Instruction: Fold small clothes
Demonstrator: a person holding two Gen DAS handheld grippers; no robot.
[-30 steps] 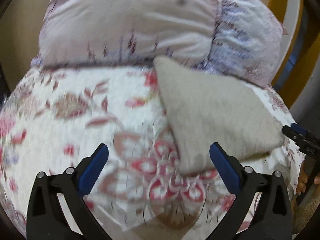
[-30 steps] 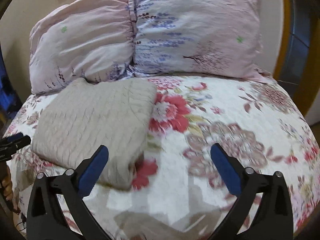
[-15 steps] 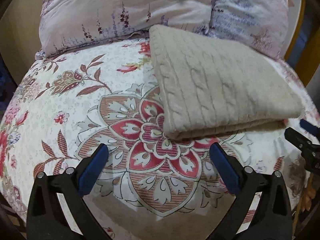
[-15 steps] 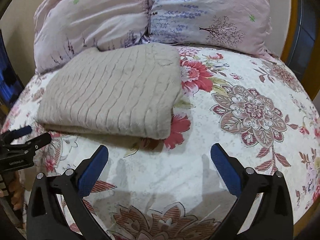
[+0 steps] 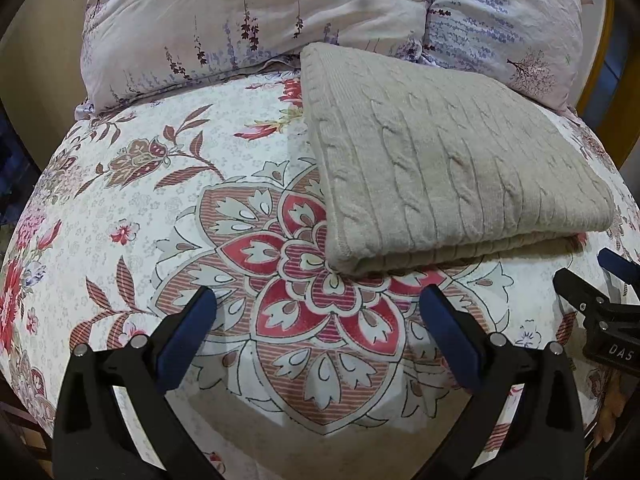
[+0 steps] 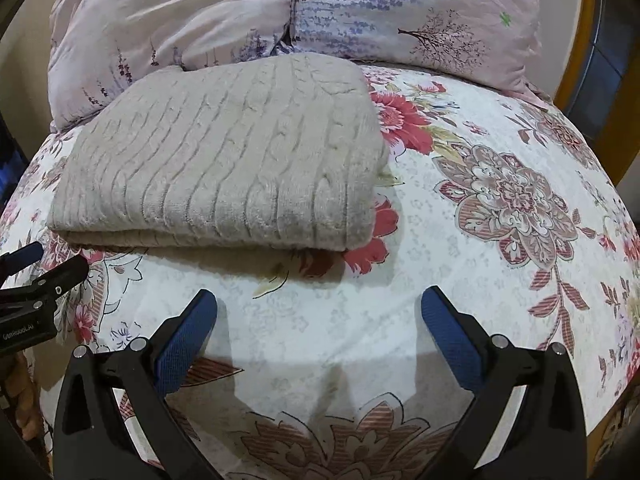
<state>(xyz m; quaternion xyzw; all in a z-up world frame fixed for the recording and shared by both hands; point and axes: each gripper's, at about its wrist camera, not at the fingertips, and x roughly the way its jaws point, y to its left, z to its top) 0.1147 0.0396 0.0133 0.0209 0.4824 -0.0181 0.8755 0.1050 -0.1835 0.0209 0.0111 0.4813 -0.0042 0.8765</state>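
Garment: beige cable-knit sweater (image 5: 452, 168), folded into a thick rectangle of several layers; lies flat on the bed's floral bedsheet (image 5: 168, 216); its far edge touches the pillows (image 5: 248, 20)
Position, left wrist view: sweater at about 1 o'clock from the left claw (image 5: 318, 320); stacked layers of its near edge face the camera
Position, right wrist view: sweater (image 6: 224, 160) at about 11 o'clock from the right claw (image 6: 320, 316); rounded fold down its right side, layered edge toward the claw
Left claw: spread wide, holding nothing; hangs over the bedsheet just short of the sweater's near corner
Right claw: spread wide, empty; over bare bedsheet (image 6: 440, 248), near the sweater, not touching
Handling, judged: soft, limp, bulky knit; light to moderate weight; grippy texture, unlikely to slip; not fragile, though cable loops could snag; layers will sag and slide apart if lifted by one edge
Where to hold, judged: pinch all layers together at the two near corners, one claw each; or slide under the rounded fold, where the layers are joined
Task state, judged: looks folded already; neat edges, no loose sleeve visible
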